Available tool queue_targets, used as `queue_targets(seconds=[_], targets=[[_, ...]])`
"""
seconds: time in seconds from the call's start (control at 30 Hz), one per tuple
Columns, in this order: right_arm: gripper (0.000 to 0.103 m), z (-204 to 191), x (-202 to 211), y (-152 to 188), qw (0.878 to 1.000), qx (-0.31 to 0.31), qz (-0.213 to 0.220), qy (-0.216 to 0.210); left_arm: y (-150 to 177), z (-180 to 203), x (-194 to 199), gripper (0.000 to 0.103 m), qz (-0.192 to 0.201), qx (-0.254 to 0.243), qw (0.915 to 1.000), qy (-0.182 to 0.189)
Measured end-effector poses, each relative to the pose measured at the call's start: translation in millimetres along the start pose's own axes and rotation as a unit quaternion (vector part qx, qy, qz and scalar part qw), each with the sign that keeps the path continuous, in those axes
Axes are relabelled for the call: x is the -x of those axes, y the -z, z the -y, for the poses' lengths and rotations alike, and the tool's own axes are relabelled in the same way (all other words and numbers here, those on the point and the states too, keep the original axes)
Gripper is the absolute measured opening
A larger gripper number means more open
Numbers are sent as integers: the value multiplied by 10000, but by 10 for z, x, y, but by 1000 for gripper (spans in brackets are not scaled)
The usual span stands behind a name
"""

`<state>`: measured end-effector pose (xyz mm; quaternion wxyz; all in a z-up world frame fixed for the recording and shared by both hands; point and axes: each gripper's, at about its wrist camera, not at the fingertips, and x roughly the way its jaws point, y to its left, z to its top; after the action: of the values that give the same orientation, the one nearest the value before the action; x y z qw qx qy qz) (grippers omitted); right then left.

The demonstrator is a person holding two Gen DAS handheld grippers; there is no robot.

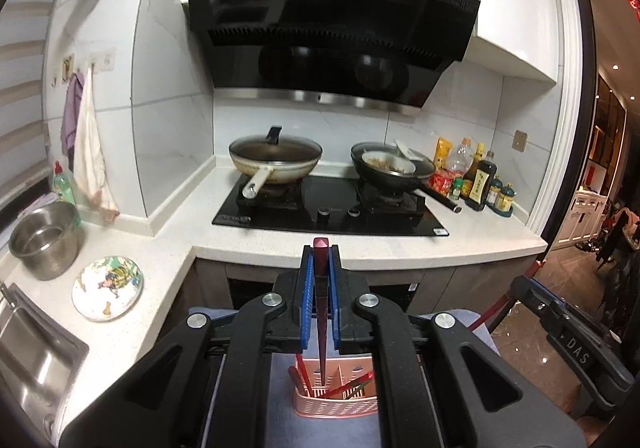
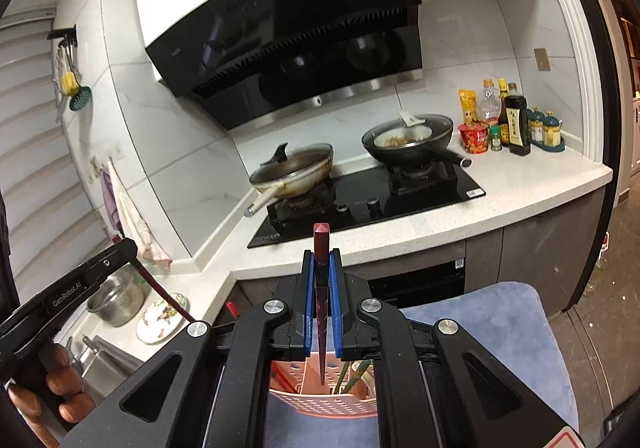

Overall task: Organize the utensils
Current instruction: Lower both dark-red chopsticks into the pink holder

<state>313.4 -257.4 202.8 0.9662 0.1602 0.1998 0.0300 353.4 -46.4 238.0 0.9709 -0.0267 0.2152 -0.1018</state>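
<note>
My left gripper (image 1: 321, 253) is shut on a dark red chopstick (image 1: 321, 300) that stands upright between its blue pads. The chopstick's thin end hangs over a pink slotted utensil basket (image 1: 336, 406) holding several red and green chopsticks. My right gripper (image 2: 321, 257) is shut on a second dark red chopstick (image 2: 321, 312), also upright, above the same basket (image 2: 320, 406). In the right wrist view the left gripper (image 2: 128, 248) shows at the left, a hand (image 2: 60, 388) on its grip. The basket rests on a blue-grey cushion (image 2: 500, 332).
Beyond lies a white L-shaped counter (image 1: 400, 248) with a black hob (image 1: 332, 208), a lidded wok (image 1: 276, 160) and a black pan (image 1: 392, 168). Sauce bottles (image 1: 480, 176) stand at the right. A steel pot (image 1: 44, 240), patterned plate (image 1: 107, 286) and sink (image 1: 28, 352) are at the left.
</note>
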Motion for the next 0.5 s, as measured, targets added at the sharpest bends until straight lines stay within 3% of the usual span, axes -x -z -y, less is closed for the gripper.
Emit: queue_targets(seconds=[0.5], targets=[[8,72,-560,450,9974,116,-680,202,442,-105,-547,7,-687,152,9975,-63]])
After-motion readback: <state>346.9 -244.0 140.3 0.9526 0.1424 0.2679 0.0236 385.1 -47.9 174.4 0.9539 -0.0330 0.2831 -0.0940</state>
